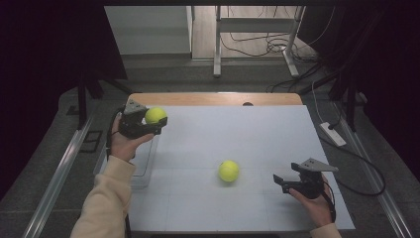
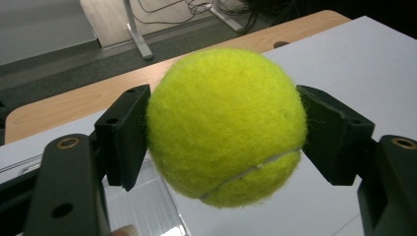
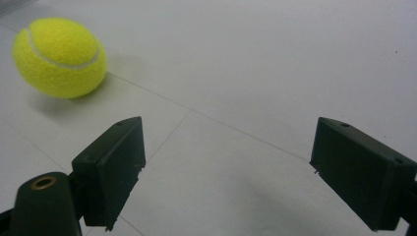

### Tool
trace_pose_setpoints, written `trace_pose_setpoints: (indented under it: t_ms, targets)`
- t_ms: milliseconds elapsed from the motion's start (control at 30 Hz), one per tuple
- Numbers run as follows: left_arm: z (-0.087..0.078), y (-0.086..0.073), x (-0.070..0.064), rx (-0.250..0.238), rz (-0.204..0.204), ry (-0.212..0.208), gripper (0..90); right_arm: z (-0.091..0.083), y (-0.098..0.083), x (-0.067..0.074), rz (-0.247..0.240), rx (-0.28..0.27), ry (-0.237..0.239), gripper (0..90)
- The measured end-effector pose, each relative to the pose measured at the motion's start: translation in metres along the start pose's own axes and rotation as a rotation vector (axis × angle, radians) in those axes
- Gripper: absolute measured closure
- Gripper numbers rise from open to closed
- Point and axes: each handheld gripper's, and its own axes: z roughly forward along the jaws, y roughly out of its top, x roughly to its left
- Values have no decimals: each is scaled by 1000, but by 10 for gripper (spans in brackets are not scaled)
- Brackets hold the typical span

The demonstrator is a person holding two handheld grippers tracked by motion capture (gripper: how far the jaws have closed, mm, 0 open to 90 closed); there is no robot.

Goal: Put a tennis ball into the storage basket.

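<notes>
- My left gripper is clamped on a ball, one pad on each side of its middle; it sits held above the table's far left corner, over a clear bin at the left edge.
- My right gripper stands wide open with nothing between its jaws, low over the mat near the right edge.
- The second ball lies loose near the middle of the table, just ahead and left of my right gripper's jaws.
- I judge both balls light and springy, with felt that grips well — but round, so a nudge sends the loose one rolling.
- Best hold: across the widest part, pads level, as on the left.
- Room: open mat all round the loose ball — the near edge is the closest way off.
</notes>
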Motion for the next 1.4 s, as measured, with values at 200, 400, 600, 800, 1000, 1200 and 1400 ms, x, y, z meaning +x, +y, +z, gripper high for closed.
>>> trace_pose_setpoints:
  t_ms: [200,400,600,800,1000,1200,1400]
  targets:
    - [1,-2,10,12,-13,30,268,-1,0,0,-4,-2,1,133]
    - [1,-4,18,16,-23,58,268,0,0,0,-5,-4,3,133]
    - [0,-6,24,14,-36,71,268,0,0,1,-6,-3,2,133]
    - [-1,-7,28,15,-41,83,268,0,0,1,-8,-2,4,133]
    - [-1,-7,32,9,-49,97,268,0,0,1,-7,0,2,133]
    - [0,-5,34,10,-47,108,268,1,0,1,-8,3,2,133]
    - [3,-3,40,22,-53,122,268,1,0,1,-6,5,1,132]
